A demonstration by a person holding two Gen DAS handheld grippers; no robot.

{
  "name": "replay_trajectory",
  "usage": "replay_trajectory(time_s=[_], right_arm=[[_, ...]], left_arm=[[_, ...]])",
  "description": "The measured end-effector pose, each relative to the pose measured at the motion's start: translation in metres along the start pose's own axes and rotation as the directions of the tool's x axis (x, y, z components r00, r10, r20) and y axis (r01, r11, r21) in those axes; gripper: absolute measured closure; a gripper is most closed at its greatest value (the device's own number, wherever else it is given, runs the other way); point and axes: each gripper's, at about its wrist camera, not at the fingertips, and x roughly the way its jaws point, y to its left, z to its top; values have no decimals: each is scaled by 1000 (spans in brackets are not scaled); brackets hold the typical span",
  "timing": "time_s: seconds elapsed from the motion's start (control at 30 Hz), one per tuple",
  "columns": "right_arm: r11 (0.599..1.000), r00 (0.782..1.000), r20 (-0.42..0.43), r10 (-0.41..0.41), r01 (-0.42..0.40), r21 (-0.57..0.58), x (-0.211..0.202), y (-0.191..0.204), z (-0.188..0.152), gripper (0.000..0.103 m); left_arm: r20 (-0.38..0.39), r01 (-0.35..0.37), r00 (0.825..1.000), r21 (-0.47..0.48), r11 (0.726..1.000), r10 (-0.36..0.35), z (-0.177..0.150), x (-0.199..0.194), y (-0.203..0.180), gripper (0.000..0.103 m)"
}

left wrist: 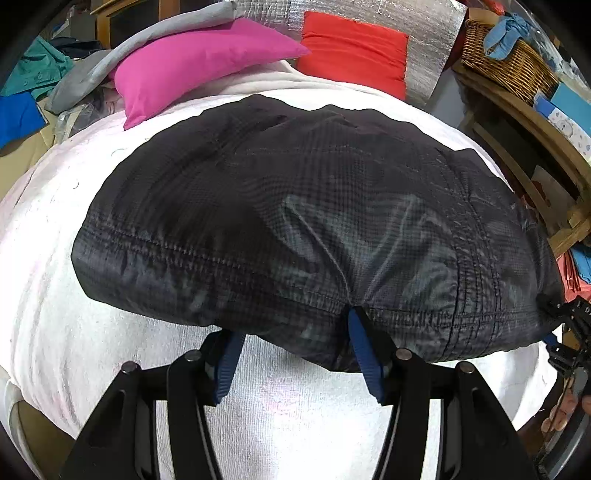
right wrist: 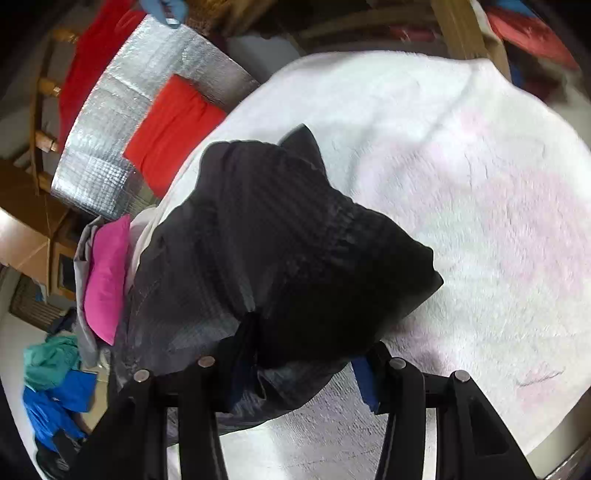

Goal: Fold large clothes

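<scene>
While both hand-held grippers (left wrist: 295, 345) (right wrist: 301, 363) grasp its near hem, the black garment (left wrist: 295, 206) leaves white towel (left wrist: 74, 295) margins bare.

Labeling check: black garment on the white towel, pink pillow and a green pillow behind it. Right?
Not green. Left wrist view shows the black garment on the white towel, with the pink pillow and a red pillow behind it.

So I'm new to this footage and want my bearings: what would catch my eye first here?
The dark garment dominates, spread across the white fluffy cover, its near hem bunched between the left tongs. In the right wrist view its corner drapes over the right tongs. Behind it, a pink pillow and a red pillow stand out brightly against a silver foil mat.
</scene>
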Motion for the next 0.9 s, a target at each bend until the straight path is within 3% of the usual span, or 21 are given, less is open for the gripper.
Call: replay_trajectory(time_s=[0.07,0.13,0.3,0.5,0.57,0.7,0.9], right_arm=[[999,1000,12,-10,10,-36,-11,4,-2,47],[994,998,25,-61,63,-86,-24,9,-9,32],[967,988,89,-124,141,-212,-61,30,-40,27],[893,982,185,-37,116,-435,-114,84,-90,27],[867,976,219,8,102,-488,-132,99,-101,27],[830,949,294,112,73,-553,-183,139,-121,26],[767,906,386,175,121,-631,-247,179,-149,24]], left_arm=[[-3,4,1000,3,1000,-4,0,0,1,45],[-8,5,1000,8,1000,-5,0,-2,3,44],[11,-68,998,89,994,67,-10,-22,-1,44],[169,-149,978,138,979,125,-22,-90,-3,43],[239,-184,960,138,973,148,-22,-122,-4,39],[392,-255,900,124,959,189,-24,-188,-4,35],[523,-259,830,50,965,195,-27,-267,6,23]])
